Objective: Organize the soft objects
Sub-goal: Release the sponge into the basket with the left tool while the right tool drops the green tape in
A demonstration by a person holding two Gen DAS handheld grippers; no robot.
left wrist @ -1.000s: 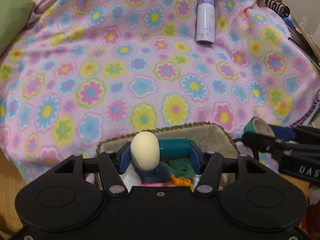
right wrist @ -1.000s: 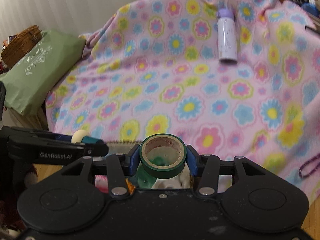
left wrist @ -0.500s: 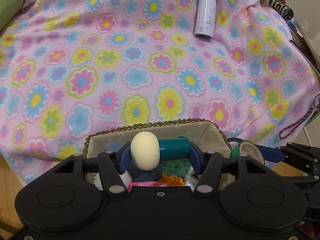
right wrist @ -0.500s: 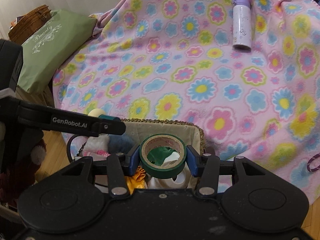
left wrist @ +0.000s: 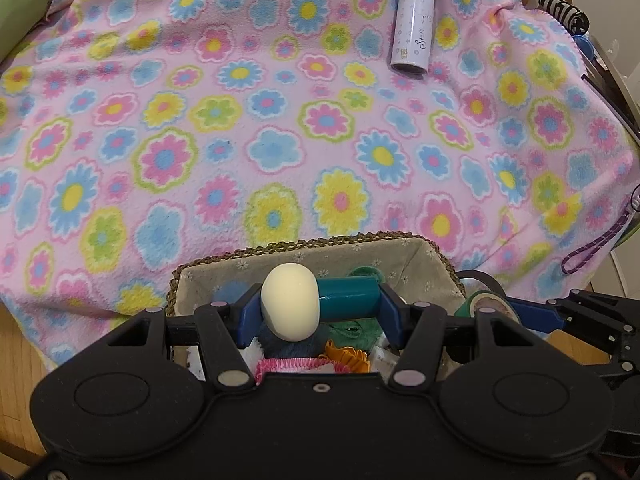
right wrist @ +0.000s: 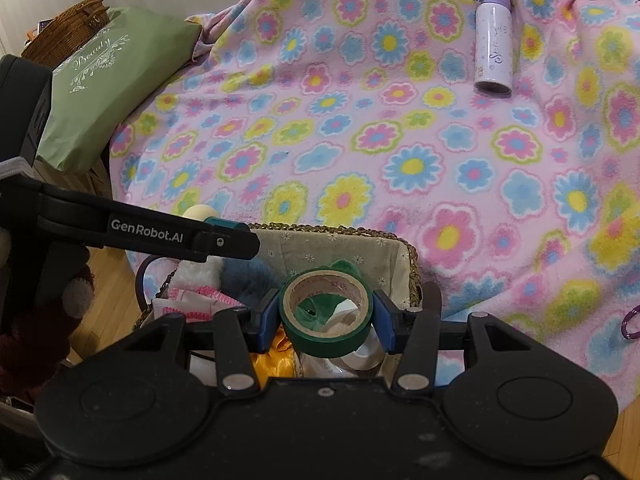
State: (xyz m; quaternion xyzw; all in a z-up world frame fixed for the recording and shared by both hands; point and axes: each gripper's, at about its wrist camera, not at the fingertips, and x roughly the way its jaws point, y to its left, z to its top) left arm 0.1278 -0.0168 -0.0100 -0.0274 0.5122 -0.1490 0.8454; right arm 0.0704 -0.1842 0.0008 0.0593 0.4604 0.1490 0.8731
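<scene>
My left gripper point(left wrist: 318, 306) is shut on a toy with a cream round head and teal handle point(left wrist: 290, 306), held over a lined wicker basket point(left wrist: 304, 246). My right gripper point(right wrist: 326, 320) is shut on a green tape roll point(right wrist: 326, 340), also above the basket point(right wrist: 344, 232). The basket holds several soft things: a blue fluffy toy point(right wrist: 248, 276), green plush point(left wrist: 356, 326), orange cloth point(left wrist: 346, 354) and pink-trimmed fabric point(right wrist: 200, 294). The left gripper arm point(right wrist: 160, 234) crosses the right wrist view.
A pink flowered fleece blanket point(left wrist: 280, 120) covers the surface beyond the basket. A purple-capped white bottle point(left wrist: 412, 28) lies on it at the back. A green pillow point(right wrist: 112, 92) and a wicker basket point(right wrist: 68, 28) sit at far left. Wood floor shows below.
Both grippers have moved forward and down over the basket with their objects still held. More of the basket's inside is in sight.
</scene>
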